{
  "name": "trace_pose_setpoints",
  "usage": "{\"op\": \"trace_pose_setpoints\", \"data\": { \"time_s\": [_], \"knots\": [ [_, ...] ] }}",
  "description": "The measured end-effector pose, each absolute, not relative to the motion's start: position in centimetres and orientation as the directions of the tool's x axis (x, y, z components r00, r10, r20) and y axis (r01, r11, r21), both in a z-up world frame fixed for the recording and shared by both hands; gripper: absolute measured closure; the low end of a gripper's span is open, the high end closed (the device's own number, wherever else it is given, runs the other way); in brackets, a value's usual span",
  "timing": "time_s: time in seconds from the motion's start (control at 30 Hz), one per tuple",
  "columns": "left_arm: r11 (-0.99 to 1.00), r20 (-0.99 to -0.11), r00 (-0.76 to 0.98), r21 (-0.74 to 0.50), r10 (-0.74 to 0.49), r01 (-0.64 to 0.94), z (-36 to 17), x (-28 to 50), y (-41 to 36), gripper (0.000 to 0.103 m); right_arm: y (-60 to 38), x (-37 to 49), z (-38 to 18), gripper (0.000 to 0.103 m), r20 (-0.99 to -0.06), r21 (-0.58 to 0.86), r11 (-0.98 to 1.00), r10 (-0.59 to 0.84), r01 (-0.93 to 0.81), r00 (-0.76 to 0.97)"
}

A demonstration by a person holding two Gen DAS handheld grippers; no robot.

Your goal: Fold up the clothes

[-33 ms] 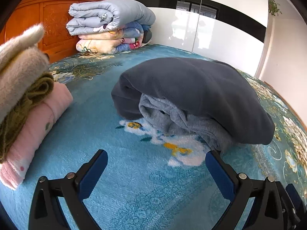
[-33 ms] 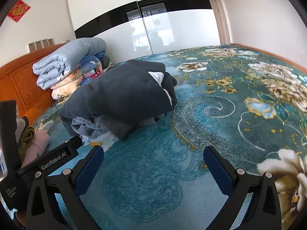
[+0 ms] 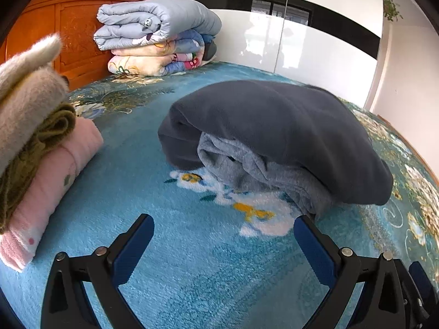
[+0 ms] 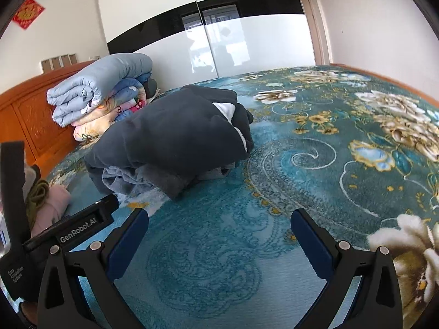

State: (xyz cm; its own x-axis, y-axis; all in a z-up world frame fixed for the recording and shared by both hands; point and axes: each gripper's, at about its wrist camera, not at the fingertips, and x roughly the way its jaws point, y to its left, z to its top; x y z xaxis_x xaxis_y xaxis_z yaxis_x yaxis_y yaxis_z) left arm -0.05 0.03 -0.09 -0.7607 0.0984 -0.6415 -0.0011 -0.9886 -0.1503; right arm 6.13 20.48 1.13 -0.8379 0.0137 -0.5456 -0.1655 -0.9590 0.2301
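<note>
A dark grey fleece garment (image 3: pixel 274 126) lies bundled on the blue floral bed cover (image 3: pixel 192 260), with a lighter grey garment (image 3: pixel 247 167) tucked under it. The bundle also shows in the right wrist view (image 4: pixel 175 137). My left gripper (image 3: pixel 223 233) is open and empty, a short way in front of the bundle. My right gripper (image 4: pixel 219 227) is open and empty, farther to the bundle's right. The left gripper's body (image 4: pixel 68 227) shows at the left of the right wrist view.
A stack of folded clothes (image 3: pixel 35 142), cream, olive and pink, sits at the left. Folded quilts (image 3: pixel 156 33) are piled against the wooden headboard (image 3: pixel 55 27). A glossy wardrobe (image 3: pixel 301 35) stands behind the bed. Flowered bed cover (image 4: pixel 356 150) stretches right.
</note>
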Motion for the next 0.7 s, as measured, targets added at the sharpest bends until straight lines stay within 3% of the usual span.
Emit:
{"op": "trace_pose_setpoints", "data": {
  "time_s": [0.33,0.7],
  "knots": [
    [-0.988,-0.691,-0.713,-0.156,0.116,-0.009,-0.6,-0.4,0.0,0.0,19.5,6.2,1.0,0.0,-0.547,0.179,-0.971,0.035,-0.158,-0.836],
    [-0.988,-0.689,-0.715,-0.154,0.12,-0.018,-0.6,-0.4,-0.1,0.0,18.7,6.1,1.1,0.0,-0.549,0.133,-0.98,0.052,-0.149,-0.834]
  ]
}}
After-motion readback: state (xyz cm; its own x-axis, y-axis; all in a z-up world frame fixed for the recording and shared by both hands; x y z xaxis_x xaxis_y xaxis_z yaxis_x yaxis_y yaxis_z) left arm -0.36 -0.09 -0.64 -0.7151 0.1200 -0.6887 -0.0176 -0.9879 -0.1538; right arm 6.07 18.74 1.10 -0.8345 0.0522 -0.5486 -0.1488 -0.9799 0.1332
